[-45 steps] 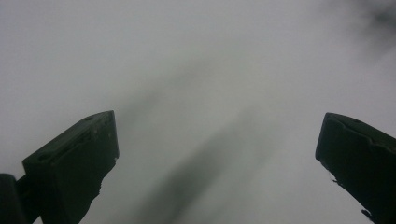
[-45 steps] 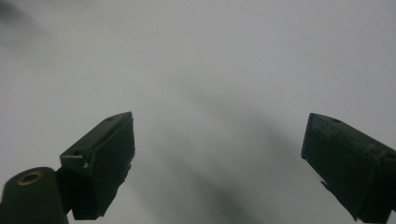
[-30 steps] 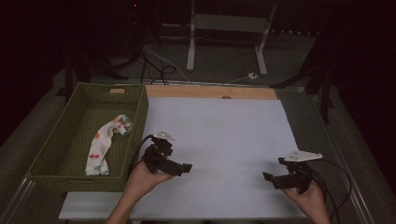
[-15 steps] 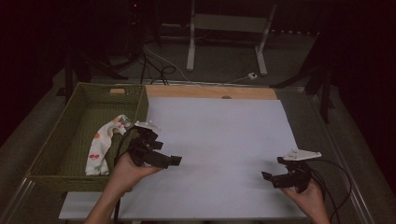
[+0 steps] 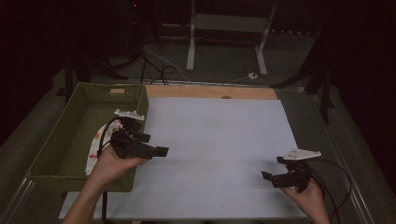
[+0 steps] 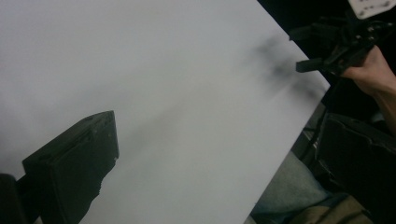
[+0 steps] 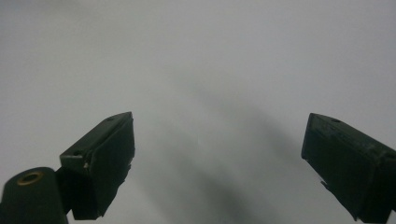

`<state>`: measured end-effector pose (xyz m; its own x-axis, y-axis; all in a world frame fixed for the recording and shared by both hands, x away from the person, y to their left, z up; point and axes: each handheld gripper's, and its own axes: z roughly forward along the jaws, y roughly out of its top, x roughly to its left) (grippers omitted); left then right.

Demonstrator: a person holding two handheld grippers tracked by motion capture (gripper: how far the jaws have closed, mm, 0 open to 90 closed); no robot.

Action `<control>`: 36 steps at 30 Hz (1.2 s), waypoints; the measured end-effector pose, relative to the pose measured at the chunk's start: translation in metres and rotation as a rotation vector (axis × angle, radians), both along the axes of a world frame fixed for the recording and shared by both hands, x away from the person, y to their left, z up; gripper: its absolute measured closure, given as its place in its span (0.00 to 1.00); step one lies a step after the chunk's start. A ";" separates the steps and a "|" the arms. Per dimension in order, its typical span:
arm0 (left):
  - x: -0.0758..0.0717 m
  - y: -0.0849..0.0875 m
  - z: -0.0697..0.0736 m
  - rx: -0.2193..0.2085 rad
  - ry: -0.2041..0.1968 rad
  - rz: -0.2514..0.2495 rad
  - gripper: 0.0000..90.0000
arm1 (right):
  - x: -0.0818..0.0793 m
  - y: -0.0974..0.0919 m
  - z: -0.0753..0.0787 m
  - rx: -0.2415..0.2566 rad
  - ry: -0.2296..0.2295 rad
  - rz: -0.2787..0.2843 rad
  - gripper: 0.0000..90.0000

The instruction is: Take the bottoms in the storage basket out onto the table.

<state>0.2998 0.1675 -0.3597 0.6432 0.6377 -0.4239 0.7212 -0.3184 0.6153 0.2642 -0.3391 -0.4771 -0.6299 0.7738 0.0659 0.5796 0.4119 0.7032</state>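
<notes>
My left gripper (image 5: 153,143) hovers over the right wall of a green woven basket (image 5: 51,144), its jaws wide apart, empty and pointing right across the white table sheet (image 5: 215,135). In the basket lies a white cloth with red spots (image 5: 95,145), partly hidden by my left hand. In the left gripper view, the left gripper (image 6: 215,163) shows bare sheet between its jaws, with the right gripper (image 6: 336,42) far off. My right gripper (image 5: 273,168) sits near the sheet's front right corner. In its own view the right gripper (image 7: 224,163) is open over bare sheet.
A wooden strip (image 5: 210,91) runs along the sheet's far edge. Behind the table, a metal stand (image 5: 224,42) and cables (image 5: 159,65) lie on the dark floor. A small tan tag (image 5: 117,91) sits at the basket's far rim.
My left gripper has moved left and slightly away from me, from the sheet to the basket's right wall. The right gripper has stayed in place.
</notes>
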 end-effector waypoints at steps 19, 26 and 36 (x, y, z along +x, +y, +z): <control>0.020 0.049 0.003 0.019 0.014 0.096 0.01 | 0.003 -0.001 -0.002 -0.007 0.002 0.009 0.11; 0.026 0.064 0.002 0.046 0.020 0.137 0.01 | 0.003 -0.001 -0.002 -0.009 0.004 0.005 0.11; 0.037 0.089 -0.007 0.083 0.036 0.213 0.02 | 0.004 -0.001 -0.002 -0.010 0.004 0.008 0.11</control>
<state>0.3365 0.2566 -0.3663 0.4758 0.7913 -0.3841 0.7984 -0.2053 0.5660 0.2679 -0.3405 -0.4791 -0.6362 0.7691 0.0608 0.5787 0.4236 0.6969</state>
